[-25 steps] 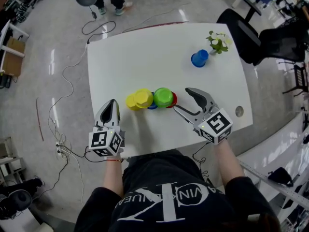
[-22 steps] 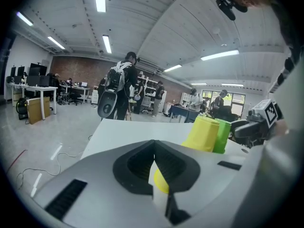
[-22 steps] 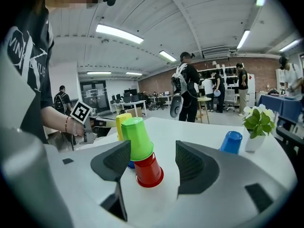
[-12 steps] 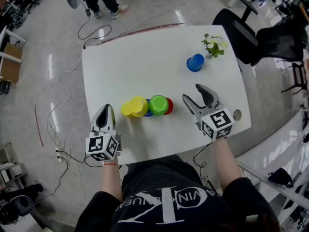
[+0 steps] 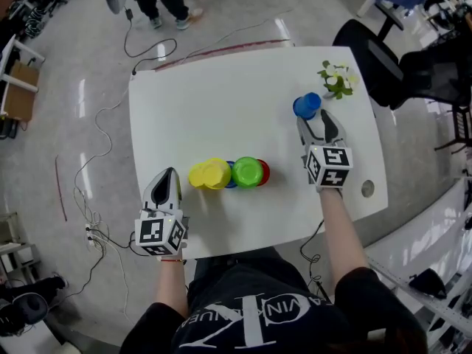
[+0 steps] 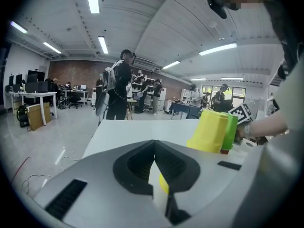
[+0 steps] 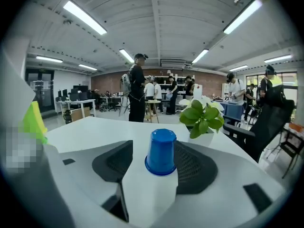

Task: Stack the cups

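From where I stand this is a big open-plan lab or office workspace. Long strip lights (image 7: 85,17) run along a bare ribbed ceiling, and the far wall (image 6: 80,68) is brick. Desks with monitors (image 6: 33,91) line one side, and black office chairs (image 5: 369,50) stand about. Loose cables (image 5: 96,146) trail over the polished grey floor (image 5: 66,87) beside a white table (image 5: 221,102), and several people (image 7: 137,87) stand in the background.

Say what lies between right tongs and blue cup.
Only bare table, per the right gripper view: the blue cup stands just ahead of the open right tongs, whose empty jaws have just been closing slightly.
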`<action>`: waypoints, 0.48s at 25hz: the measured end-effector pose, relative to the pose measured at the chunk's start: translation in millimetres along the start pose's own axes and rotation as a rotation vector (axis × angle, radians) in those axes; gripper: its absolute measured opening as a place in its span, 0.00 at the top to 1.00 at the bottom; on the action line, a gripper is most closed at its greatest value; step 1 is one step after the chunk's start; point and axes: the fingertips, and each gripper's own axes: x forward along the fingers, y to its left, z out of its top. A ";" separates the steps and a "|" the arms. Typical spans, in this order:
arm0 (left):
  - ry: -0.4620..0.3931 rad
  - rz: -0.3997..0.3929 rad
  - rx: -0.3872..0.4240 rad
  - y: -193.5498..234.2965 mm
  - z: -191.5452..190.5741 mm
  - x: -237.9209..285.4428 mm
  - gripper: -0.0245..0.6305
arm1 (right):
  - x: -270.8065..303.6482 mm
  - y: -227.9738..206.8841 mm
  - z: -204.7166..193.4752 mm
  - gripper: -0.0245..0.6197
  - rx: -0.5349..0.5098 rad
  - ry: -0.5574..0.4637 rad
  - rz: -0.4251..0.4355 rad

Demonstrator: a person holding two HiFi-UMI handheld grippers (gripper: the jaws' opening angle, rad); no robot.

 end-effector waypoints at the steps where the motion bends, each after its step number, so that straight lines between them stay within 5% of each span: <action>1: 0.001 -0.001 0.000 -0.1 -0.8 0.2 0.96 | 7.3 -4.8 -1.1 0.54 0.016 0.003 -0.012; 12: 0.003 0.011 -0.014 3.9 -7.0 -13.0 0.96 | 53.4 -22.1 -9.1 0.52 0.077 0.043 -0.045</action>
